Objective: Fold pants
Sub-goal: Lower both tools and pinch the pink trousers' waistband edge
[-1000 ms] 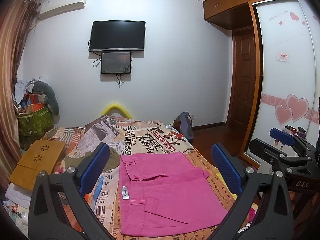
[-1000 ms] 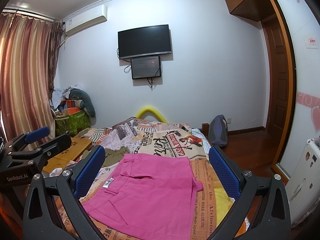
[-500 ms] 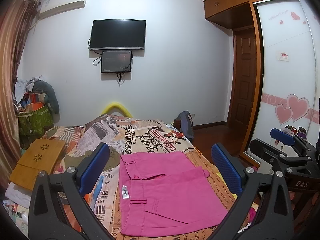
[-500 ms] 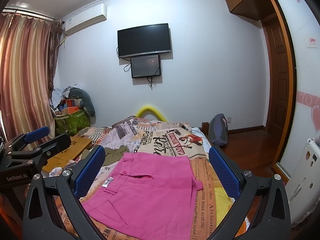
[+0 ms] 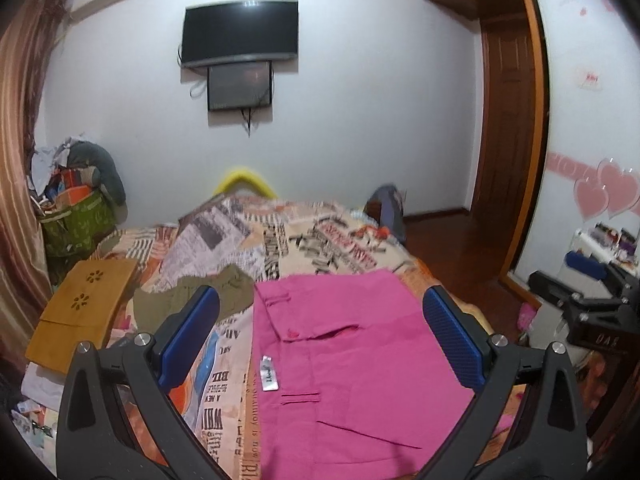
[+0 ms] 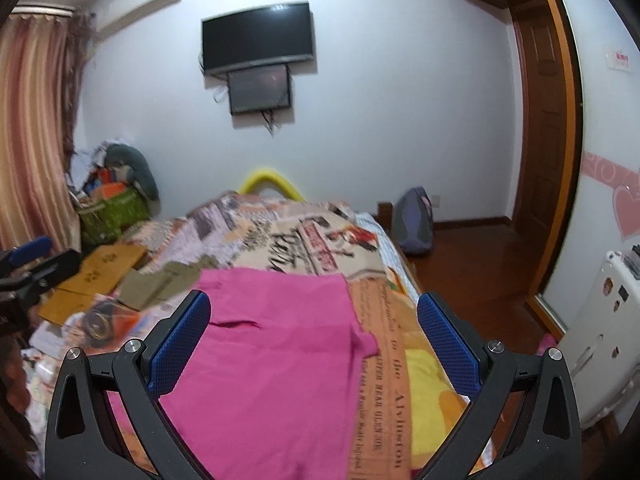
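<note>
The pink pants (image 5: 352, 364) already lie folded into a compact rectangle on the bed (image 5: 304, 240), both tongs (image 5: 320, 344) (image 6: 314, 344) spread and empty, so little seems left.

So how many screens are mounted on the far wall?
2. A large dark television sits high on the wall, and a smaller dark monitor hangs directly beneath it, its top edge meeting the television's lower edge. Both are off or dark; nothing else on that wall looks like a screen.

You've tipped both grippers down and in toward the bed. The pink pants (image 5: 352, 364) fill more of each view now, and the right gripper (image 6: 314, 344) sits over their right half, everything slightly motion-blurred.
</note>
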`<state>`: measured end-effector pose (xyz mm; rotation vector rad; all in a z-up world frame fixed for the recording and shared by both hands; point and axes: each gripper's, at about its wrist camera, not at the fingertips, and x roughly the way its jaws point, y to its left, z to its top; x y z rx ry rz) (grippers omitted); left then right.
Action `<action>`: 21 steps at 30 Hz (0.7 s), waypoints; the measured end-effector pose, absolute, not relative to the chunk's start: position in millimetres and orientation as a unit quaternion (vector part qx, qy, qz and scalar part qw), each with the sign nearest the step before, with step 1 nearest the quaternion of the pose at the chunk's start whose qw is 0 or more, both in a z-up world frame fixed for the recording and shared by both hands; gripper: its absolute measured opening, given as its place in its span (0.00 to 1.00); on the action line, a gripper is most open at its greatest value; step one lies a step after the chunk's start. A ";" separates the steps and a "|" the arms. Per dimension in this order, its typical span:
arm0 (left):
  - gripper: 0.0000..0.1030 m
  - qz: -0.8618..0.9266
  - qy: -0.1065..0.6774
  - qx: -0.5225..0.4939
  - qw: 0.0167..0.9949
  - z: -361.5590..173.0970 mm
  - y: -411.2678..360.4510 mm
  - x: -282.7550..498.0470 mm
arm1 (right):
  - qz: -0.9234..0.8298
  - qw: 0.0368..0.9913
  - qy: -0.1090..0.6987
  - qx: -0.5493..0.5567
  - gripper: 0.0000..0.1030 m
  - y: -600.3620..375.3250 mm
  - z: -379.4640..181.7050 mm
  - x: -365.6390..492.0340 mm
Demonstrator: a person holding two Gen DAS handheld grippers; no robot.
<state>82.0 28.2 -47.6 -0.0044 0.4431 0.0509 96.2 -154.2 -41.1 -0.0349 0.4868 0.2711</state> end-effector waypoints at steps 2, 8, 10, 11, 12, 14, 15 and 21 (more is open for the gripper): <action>1.00 0.031 0.242 0.000 0.970 -60.6 34.9 98.4 | 0.124 0.957 0.261 -0.024 1.00 -159.0 -55.0 110.6; 0.93 0.027 0.326 -0.021 0.945 -106.3 63.7 145.1 | 0.115 0.939 0.322 -0.031 1.00 -170.2 -85.7 132.5; 0.86 0.027 0.350 -0.023 0.936 -120.4 70.1 157.8 | 0.112 0.934 0.338 -0.033 1.00 -172.4 -95.5 140.0; 0.85 0.024 0.358 -0.026 0.933 -126.6 72.8 162.7 | 0.108 0.932 0.346 -0.032 1.00 -173.3 -99.7 144.2; 0.85 0.018 0.368 -0.030 0.929 -134.4 75.1 169.7 | 0.107 0.928 0.356 -0.028 0.98 -176.2 -106.1 148.1; 0.82 0.016 0.385 -0.033 0.922 -146.9 78.7 178.7 | 0.111 0.920 0.375 -0.020 0.91 -177.4 -115.0 155.6; 0.78 0.015 0.394 -0.032 0.918 -153.8 79.6 185.4 | 0.113 0.916 0.385 -0.014 0.89 -178.2 -120.4 159.1; 0.66 -0.004 0.454 -0.022 0.891 -187.3 86.5 214.8 | 0.128 0.898 0.420 -0.005 0.79 -177.1 -146.8 174.5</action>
